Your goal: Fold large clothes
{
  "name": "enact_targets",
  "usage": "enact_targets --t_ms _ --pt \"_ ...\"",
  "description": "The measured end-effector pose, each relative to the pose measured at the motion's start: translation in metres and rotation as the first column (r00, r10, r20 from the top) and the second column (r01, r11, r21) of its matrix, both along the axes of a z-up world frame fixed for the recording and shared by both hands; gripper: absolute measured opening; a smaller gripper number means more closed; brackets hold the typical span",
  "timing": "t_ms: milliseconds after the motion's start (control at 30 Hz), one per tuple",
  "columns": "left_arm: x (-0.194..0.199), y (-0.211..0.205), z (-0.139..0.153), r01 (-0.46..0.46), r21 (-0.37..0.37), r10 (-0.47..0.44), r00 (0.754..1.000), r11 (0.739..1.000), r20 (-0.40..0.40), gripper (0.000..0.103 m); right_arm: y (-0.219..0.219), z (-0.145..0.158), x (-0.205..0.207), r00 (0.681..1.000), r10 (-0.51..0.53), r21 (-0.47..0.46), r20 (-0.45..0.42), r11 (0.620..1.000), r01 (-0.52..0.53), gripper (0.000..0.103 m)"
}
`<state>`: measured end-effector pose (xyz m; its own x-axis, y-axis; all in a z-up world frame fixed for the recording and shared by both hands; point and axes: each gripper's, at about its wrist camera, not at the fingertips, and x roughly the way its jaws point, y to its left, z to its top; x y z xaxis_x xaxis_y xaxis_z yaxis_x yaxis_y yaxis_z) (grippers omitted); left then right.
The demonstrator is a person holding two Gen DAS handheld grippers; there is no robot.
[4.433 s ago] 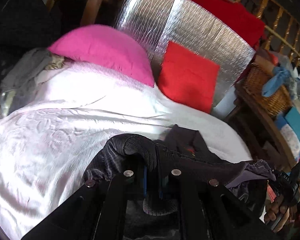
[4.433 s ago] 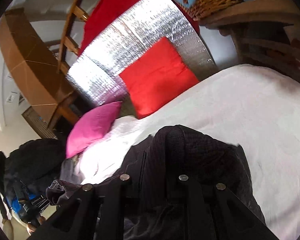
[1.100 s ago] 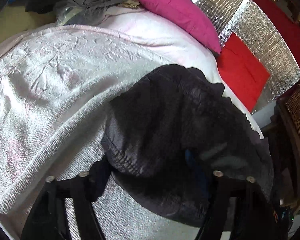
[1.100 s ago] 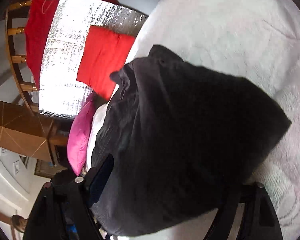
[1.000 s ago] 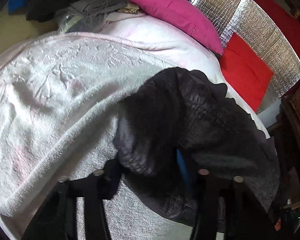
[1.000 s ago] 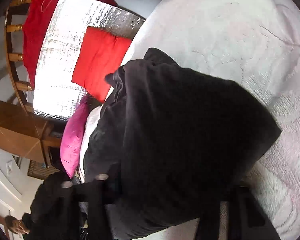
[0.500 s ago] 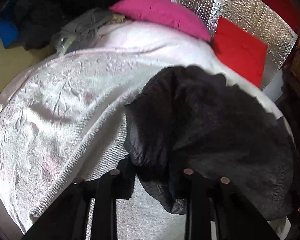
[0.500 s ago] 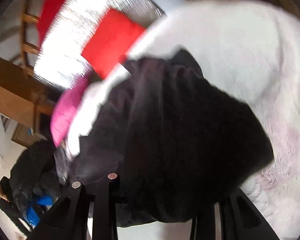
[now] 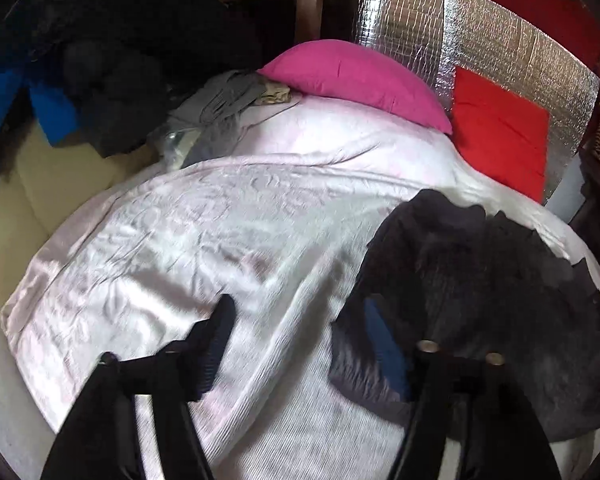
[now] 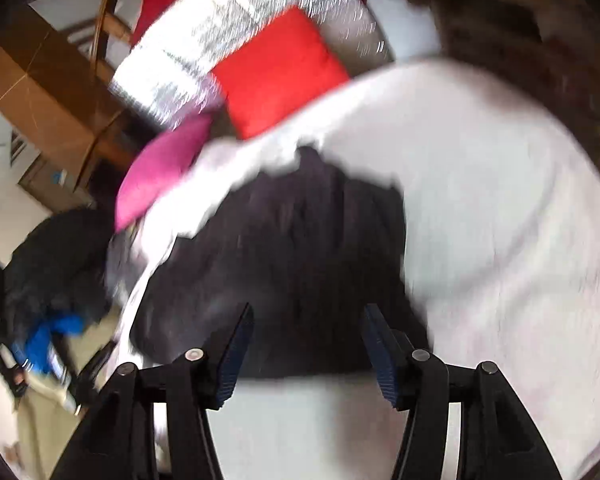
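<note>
Readable text: none in either wrist view.
Labels, brands, numbers, signs: none legible; the right wrist view is blurred.

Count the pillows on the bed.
2. A pink pillow lies at the head of the bed, and a red pillow leans on the silver panel beside it. Others may be hidden.

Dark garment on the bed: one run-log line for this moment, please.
dark garment: bunched on white bedspread | left hand-held gripper: opening, garment at right finger | right hand-held gripper: opening, nothing clamped
</note>
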<state>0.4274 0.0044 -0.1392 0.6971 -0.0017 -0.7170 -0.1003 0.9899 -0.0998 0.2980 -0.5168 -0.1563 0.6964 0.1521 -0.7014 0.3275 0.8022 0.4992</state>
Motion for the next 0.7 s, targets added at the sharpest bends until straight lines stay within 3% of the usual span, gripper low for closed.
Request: enact_targets --t_ms 67,200,300,333,400,500,533,567,600,700 --pt "0.017 -0.012 -0.011 -0.006 0.016 0.006 1.0 1.0 -0.014 0.074 -0.004 0.004 0.037 0.999 -0.035 -0.079 -0.014 0.996 0.033 0.061" --pt "0.046 -0.042 -0.042 0.083 -0.004 -0.083 0.991 0.997 -0.106 0.074 -0.005 -0.009 0.125 0.995 -0.034 -0.225 -0.088 0.974 0.014 0.061" --pt "0.05 -0.061 -0.045 0.133 0.022 -0.13 0.988 0.991 -0.085 0.072 -0.01 -0.033 0.179 0.985 -0.011 -0.233 -0.169 0.972 -0.029 0.061" --pt "0.05 -0.064 -0.044 0.147 0.029 -0.145 0.987 0.989 -0.063 0.057 -0.013 -0.042 0.194 0.981 -0.001 -0.216 -0.193 0.976 -0.041 0.061" --pt "0.055 -0.069 -0.046 0.166 0.007 -0.165 0.983 0.986 -0.075 0.038 -0.02 -0.057 0.213 0.977 0.005 -0.201 -0.213 0.978 -0.049 0.062" --pt "0.062 -0.071 -0.054 0.163 -0.007 -0.163 0.983 0.987 -0.078 0.025 -0.016 -0.079 0.243 0.962 0.012 -0.24 -0.274 0.967 -0.08 0.061" --pt "0.063 -0.071 -0.054 0.161 -0.013 -0.162 0.984 0.987 -0.072 0.021 -0.013 -0.085 0.248 0.96 0.019 -0.243 -0.279 0.966 -0.09 0.056" --pt "0.064 -0.071 -0.055 0.164 -0.02 -0.165 0.984 0.986 -0.065 0.019 -0.008 -0.09 0.251 0.955 0.011 -0.273 -0.296 0.957 -0.095 0.036" --pt "0.065 -0.071 -0.054 0.161 -0.016 -0.162 0.985 0.987 -0.058 0.017 -0.003 -0.088 0.253 0.953 0.008 -0.317 -0.304 0.942 -0.11 0.023" --pt "0.068 -0.074 -0.051 0.135 -0.014 -0.136 0.99 0.991 -0.043 0.016 0.006 -0.06 0.244 0.979 -0.034 -0.418 -0.2 0.907 -0.054 0.019"
